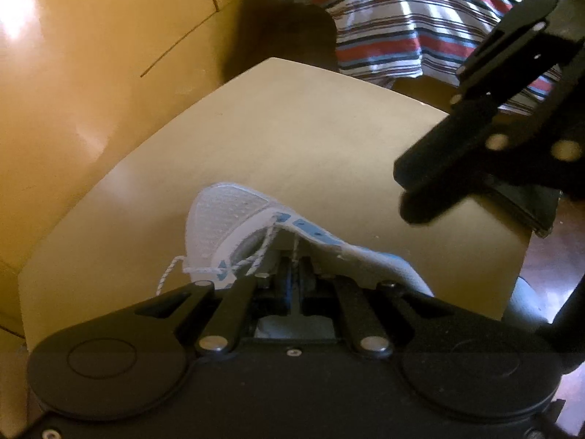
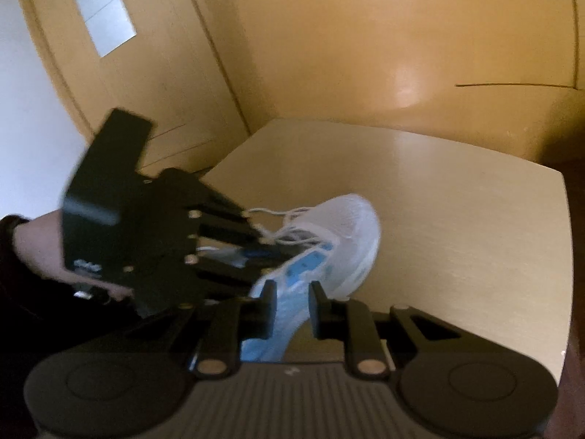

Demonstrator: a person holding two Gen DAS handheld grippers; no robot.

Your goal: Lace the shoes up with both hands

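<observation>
A: With the shoe (image 1: 234, 226) tipped up on the near part of the table (image 1: 329, 139), the left gripper (image 1: 294, 278) looks clenched on the lace (image 1: 263, 252), though blur hides the pinch.

B: Right gripper (image 2: 292, 307): jaws apart, straddling the blue eyelet strip (image 2: 307, 261), grasping nothing.

A: Risk: a hard tug drags the unsteadied shoe, or strips the lace out.

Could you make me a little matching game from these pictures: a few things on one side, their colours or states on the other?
Things:
1. shoe
2. lace
3. table
4. right gripper

Descriptions:
A. pale tan surface
B. open, jaws either side of the shoe's blue edge
C. white with blue eyelet strip
D. thin, white, speckled cord

Pairs: 1-C, 2-D, 3-A, 4-B
</observation>
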